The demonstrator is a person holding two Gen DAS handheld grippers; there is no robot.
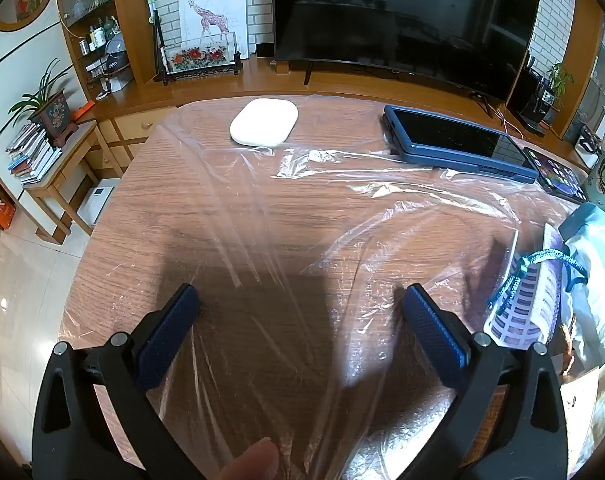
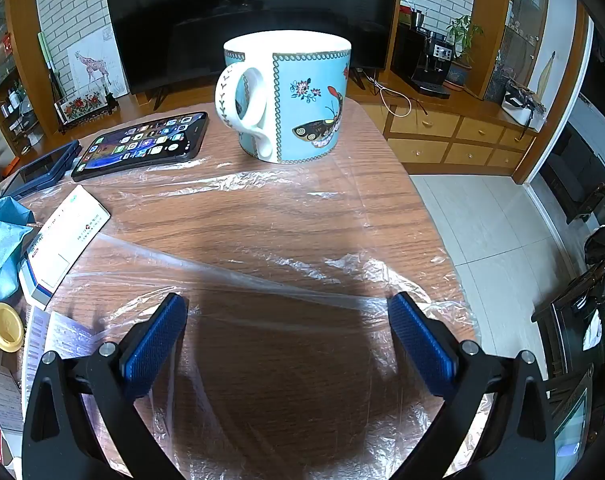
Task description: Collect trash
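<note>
A wooden table (image 1: 206,216) covered by a thin clear plastic sheet (image 1: 382,216) is shown in both wrist views. At the far left of the left wrist view a white oval pad (image 1: 264,122) is seen lying on the sheet, and to its right a tablet in a blue case (image 1: 458,142), screen dark. The left gripper (image 1: 300,312) is held above the bare sheet with its jaws released and spread wide; nothing is gripped between them. A fingertip (image 1: 250,460) is seen at the lower edge.

Further right, at the seam between the two views, the likely trash is gathered: a crumpled blue tissue (image 2: 2,248), a white printed box (image 2: 62,240), loose leaflets (image 2: 58,336) and a yellow lid (image 2: 5,326). All of it lies on the table, well to the left of the right gripper (image 2: 288,320), whose jaws are likewise released and empty. A phone (image 2: 142,144) with a lit home screen and a pale blue butterfly mug (image 2: 288,96) are placed beyond.

No item appears to have been collected yet, and no bin or bag is seen, so the task is judged to be at its start, with every piece left to pick up.

Print is visible on the box and leaflets, but it is too small and skewed to be read; no brand can be made out.
</note>
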